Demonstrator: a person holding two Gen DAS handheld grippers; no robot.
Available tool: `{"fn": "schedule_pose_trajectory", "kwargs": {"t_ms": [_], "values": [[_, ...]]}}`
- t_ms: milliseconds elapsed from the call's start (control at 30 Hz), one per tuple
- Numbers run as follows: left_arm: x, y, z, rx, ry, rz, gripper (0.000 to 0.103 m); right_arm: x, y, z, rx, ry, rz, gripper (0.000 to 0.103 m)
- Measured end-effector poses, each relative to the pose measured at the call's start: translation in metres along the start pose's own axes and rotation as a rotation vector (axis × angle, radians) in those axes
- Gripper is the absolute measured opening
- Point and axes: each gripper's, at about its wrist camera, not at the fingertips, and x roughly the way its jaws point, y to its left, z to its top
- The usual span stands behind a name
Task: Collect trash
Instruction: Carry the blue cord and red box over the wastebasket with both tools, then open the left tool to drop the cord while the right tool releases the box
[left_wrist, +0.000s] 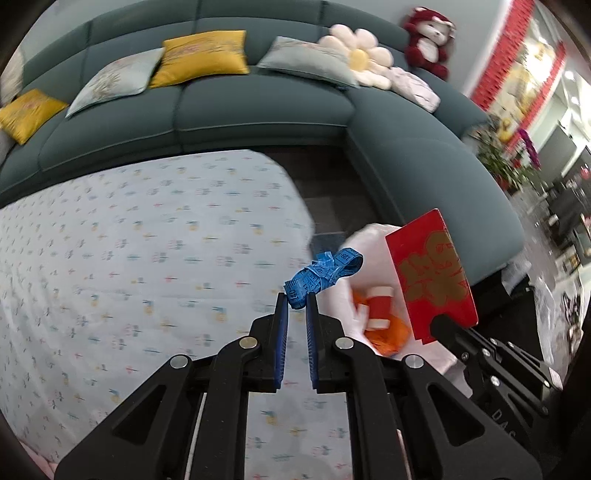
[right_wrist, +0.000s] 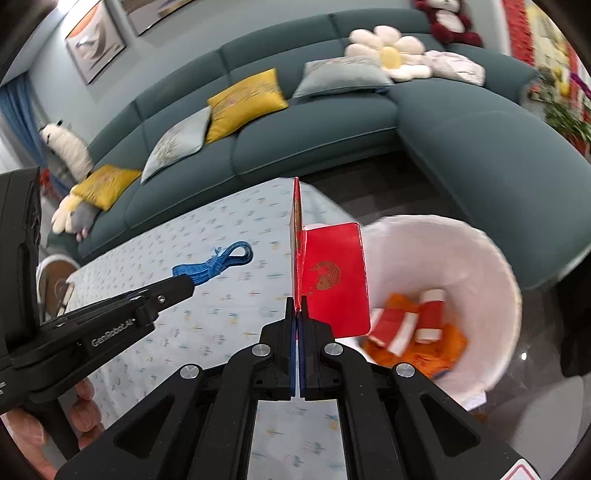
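Home living room. Long teal corner sofa (right_wrist: 332, 122) with yellow cushions (right_wrist: 245, 101), a flower-shaped pillow (right_wrist: 388, 51) and a red stuffed toy (left_wrist: 428, 40); framed pictures (right_wrist: 94, 40) on wall; table under patterned cloth (left_wrist: 147, 258).

Both grippers (left_wrist: 296, 301) (right_wrist: 297, 306): black linkage, silver pivot pins, blue finger pads (left_wrist: 282, 332); white "GenRoboAI" lettering, bare fingers (right_wrist: 86, 410).

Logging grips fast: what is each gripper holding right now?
Left gripper: closed on the blue tape measure.
Right gripper: closed on the red envelope.
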Motion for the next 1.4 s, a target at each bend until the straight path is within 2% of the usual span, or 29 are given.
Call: {"fn": "schedule_pose_trajectory", "kwargs": {"t_ms": [167, 633, 1400], "values": [[0.004, -0.033, -0.003, 0.038, 0.024, -0.040, 0.010, -0.018, -0.033, -0.004, 0.048, -0.025, -0.025, 0.001], [0.018, -0.090, -0.008, 0.134, 0.046, -0.040, 0.010, -0.030, -0.077, -0.012, 0.122, -0.051, -0.032, 0.001], [0.032, -0.113, -0.013, 0.175, 0.065, -0.031, 0.010, -0.026, -0.096, -0.013, 0.150, -0.048, -0.031, 0.001]]}}
